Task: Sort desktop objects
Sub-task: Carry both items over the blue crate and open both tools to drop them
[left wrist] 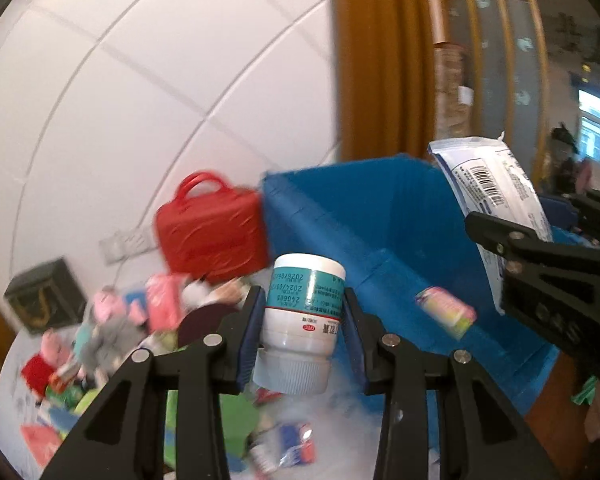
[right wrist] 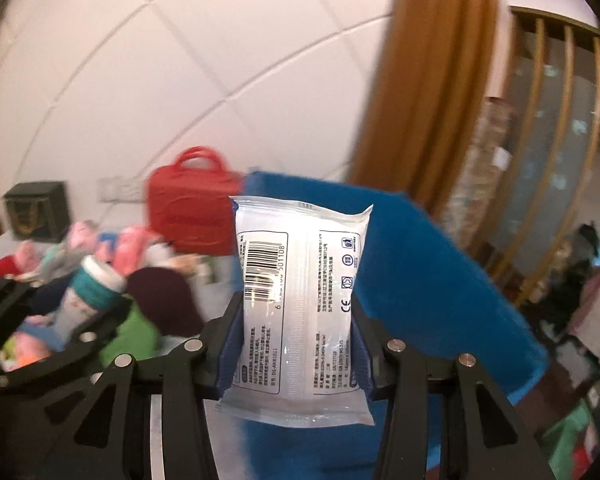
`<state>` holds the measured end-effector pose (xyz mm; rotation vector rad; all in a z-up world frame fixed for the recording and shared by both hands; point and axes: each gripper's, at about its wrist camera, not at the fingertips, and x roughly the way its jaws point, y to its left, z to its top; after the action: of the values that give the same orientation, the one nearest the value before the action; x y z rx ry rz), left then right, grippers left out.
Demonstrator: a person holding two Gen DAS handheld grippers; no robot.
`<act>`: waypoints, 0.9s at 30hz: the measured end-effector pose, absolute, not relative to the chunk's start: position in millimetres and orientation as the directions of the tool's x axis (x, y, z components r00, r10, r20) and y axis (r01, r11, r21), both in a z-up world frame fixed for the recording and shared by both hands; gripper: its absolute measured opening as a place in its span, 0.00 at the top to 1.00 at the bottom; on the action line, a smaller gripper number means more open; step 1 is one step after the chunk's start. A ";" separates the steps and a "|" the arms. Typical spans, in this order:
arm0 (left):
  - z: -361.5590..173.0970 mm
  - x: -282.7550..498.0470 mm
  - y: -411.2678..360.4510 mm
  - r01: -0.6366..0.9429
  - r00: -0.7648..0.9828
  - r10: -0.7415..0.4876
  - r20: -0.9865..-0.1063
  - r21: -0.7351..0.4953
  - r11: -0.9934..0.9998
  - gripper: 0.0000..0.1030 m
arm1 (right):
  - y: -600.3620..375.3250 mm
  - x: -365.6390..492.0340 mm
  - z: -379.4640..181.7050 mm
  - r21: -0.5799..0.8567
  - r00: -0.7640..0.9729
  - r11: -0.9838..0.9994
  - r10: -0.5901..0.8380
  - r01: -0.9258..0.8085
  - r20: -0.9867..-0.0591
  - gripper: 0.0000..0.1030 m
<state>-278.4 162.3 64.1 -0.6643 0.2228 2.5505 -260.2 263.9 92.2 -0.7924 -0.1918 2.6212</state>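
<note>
- The left gripper [left wrist: 303, 330] is clamped on a small white medicine bottle [left wrist: 300, 320]. The bottle is upside down: its ribbed cap points toward the camera, and its flat base points away.
- The right gripper [right wrist: 298, 344] is clamped on a flat sealed packet [right wrist: 300, 304], pressing it at its 2 long edges. The packet stands upright between the pads.
- Both things are held in the air, above the cluttered table [left wrist: 340, 404] and in front of the blue bin [left wrist: 400, 232].
- The step in hand, as I judge it, is to carry each thing to its place; probably the blue bin takes at least 1 of them.
- To do this well, I would bring each gripper over the open top of the bin and lower it inside before the pads let go, so nothing bounces on the rim.
- The 2 grippers are near each other, so it is better to release 1 thing at a time.
- The bottle is hard, smooth plastic with a teal paper label; it is round, so it may roll after it lands.
- The packet is soft, glossy film with a barcode, and it bends a little under the pads.
- The bin walls are ribbed and look stiff. A small pink and yellow pack [left wrist: 446, 312] already lies inside it.
- The red case [left wrist: 212, 232] behind has a moulded, shiny shell and a handle.
</note>
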 end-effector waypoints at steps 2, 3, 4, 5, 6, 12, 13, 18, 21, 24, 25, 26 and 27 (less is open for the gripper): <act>80.1 -281.2 195.7 -0.533 -0.745 0.453 -0.489 0.028 -0.846 0.64 | 300.6 -257.3 106.1 -0.246 -0.743 -0.900 0.435 -0.359 -0.508 0.55; 87.0 -284.5 210.3 -0.545 -0.735 0.467 -0.491 0.018 -0.838 0.64 | 323.1 -258.3 114.3 -0.255 -0.733 -0.893 0.451 -0.372 -0.509 0.55; 94.0 -289.7 226.3 -0.552 -0.725 0.476 -0.498 0.006 -0.834 0.64 | 338.0 -259.5 118.2 -0.265 -0.726 -0.889 0.459 -0.374 -0.512 0.55; 102.3 -297.6 247.3 -0.557 -0.710 0.482 -0.514 -0.009 -0.830 0.64 | 355.4 -261.9 123.8 -0.275 -0.719 -0.885 0.466 -0.376 -0.515 0.55; 110.1 -308.4 270.8 -0.568 -0.683 0.493 -0.539 -0.033 -0.823 0.64 | 374.2 -265.5 130.6 -0.284 -0.712 -0.881 0.474 -0.380 -0.518 0.55; 120.6 -379.8 379.7 -0.523 -0.567 0.452 -0.689 -0.123 -0.843 0.64 | 493.5 -321.7 149.9 -0.273 -0.662 -0.892 0.451 -0.361 -0.599 0.55; 112.0 -395.8 398.0 -0.495 -0.555 0.412 -0.723 -0.111 -0.862 0.64 | 505.7 -332.2 145.6 -0.269 -0.651 -0.896 0.441 -0.353 -0.618 0.55; 40.2 -446.0 450.4 -0.407 -0.507 0.203 -0.838 0.025 -0.913 0.64 | 551.5 -402.6 71.0 -0.292 -0.525 -0.917 0.395 -0.270 -0.754 0.55; -21.8 -473.5 453.6 -0.358 -0.409 0.114 -0.905 0.045 -0.933 0.64 | 568.7 -435.6 -3.6 -0.253 -0.391 -0.941 0.324 -0.223 -0.862 0.55; -80.0 -485.7 459.1 -0.370 -0.318 -0.010 -0.948 0.134 -0.919 0.65 | 573.3 -452.4 -64.0 -0.318 -0.274 -0.931 0.358 -0.181 -0.892 0.55; -88.2 -486.1 459.2 -0.377 -0.303 -0.028 -0.952 0.147 -0.914 0.65 | 572.6 -455.2 -86.0 -0.342 -0.236 -0.927 0.371 -0.157 -0.898 0.55; -98.7 -485.7 460.0 -0.381 -0.290 -0.060 -0.955 0.173 -0.908 0.65 | 570.6 -456.4 -103.1 -0.365 -0.189 -0.923 0.382 -0.120 -0.905 0.55; -104.6 -485.1 460.6 -0.384 -0.282 -0.077 -0.956 0.186 -0.905 0.65 | 567.4 -455.6 -120.3 -0.391 -0.139 -0.918 0.397 -0.067 -0.907 0.55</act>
<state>-485.1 460.6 -104.6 -1.7487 0.5764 2.2970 -455.6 567.4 -120.3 -1.8248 -0.3709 2.1294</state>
